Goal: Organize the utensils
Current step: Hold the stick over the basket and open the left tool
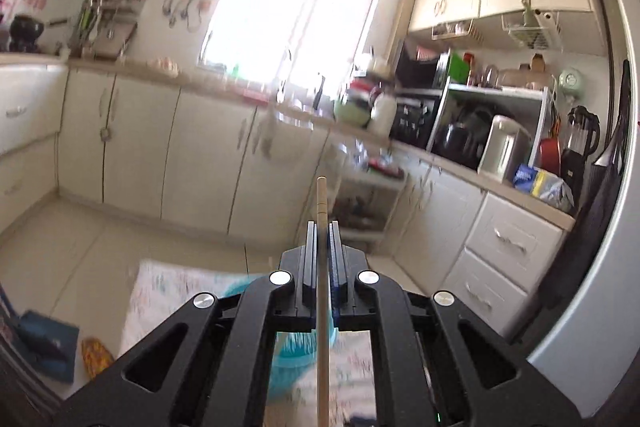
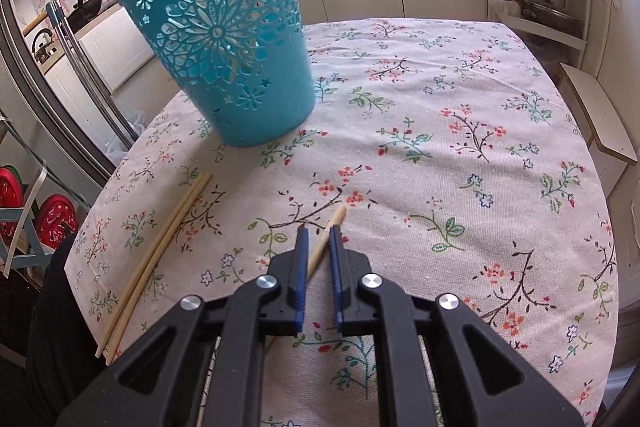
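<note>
My left gripper is shut on a wooden chopstick and holds it upright, high over the table; the blue basket shows blurred below it. In the right wrist view the blue cut-out basket stands on the floral tablecloth, with a stick end at its rim. My right gripper is low over the cloth, jaws slightly apart around a single chopstick that lies between them. A pair of chopsticks lies side by side at the left.
Kitchen cabinets and a cluttered counter ring the room. A shelf rack with pans and a low stool stand right of the table. Mop poles lean at the left edge.
</note>
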